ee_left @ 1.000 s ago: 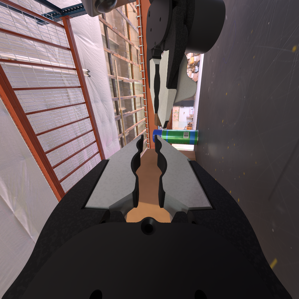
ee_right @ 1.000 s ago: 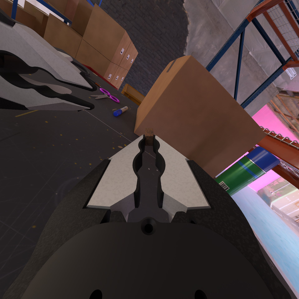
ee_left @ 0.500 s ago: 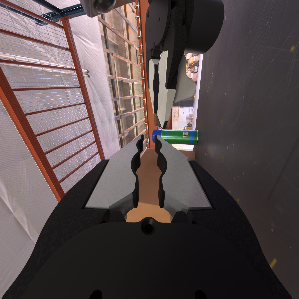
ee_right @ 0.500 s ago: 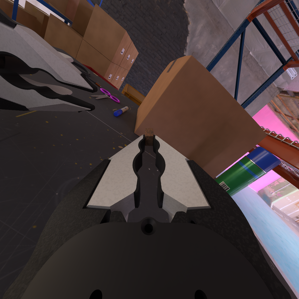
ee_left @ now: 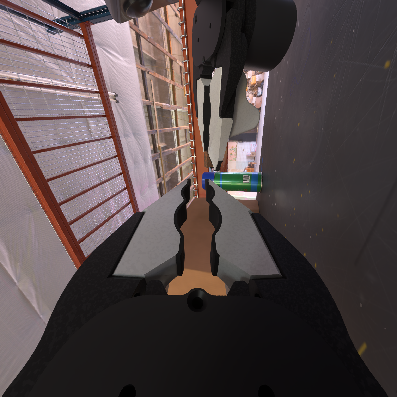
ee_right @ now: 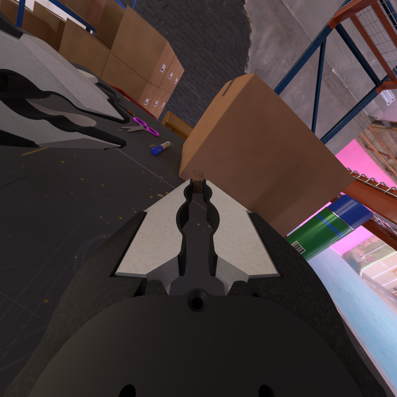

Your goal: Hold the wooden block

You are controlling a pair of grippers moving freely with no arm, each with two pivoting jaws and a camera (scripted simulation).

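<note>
A small brown wooden block (ee_right: 197, 182) is pinched between the tips of my right gripper (ee_right: 197, 182), held above the dark table (ee_right: 64, 204) in front of a cardboard box (ee_right: 257, 150). In the left wrist view the right gripper (ee_left: 211, 164) hangs at the top centre with the block (ee_left: 206, 160) at its tip. My left gripper (ee_left: 197, 183) is slightly open with nothing between its fingers, and only the cardboard box (ee_left: 196, 236) shows through the gap. The left gripper (ee_right: 123, 132) also shows at the left of the right wrist view, apart from the block.
A green can with a blue cap (ee_left: 236, 181) stands on the table near the box, also in the right wrist view (ee_right: 328, 227). Purple-handled scissors (ee_right: 144, 126) and a blue-capped stick (ee_right: 160, 147) lie farther back. Stacked cartons (ee_right: 129, 53) and orange shelving (ee_left: 64, 129) surround the table.
</note>
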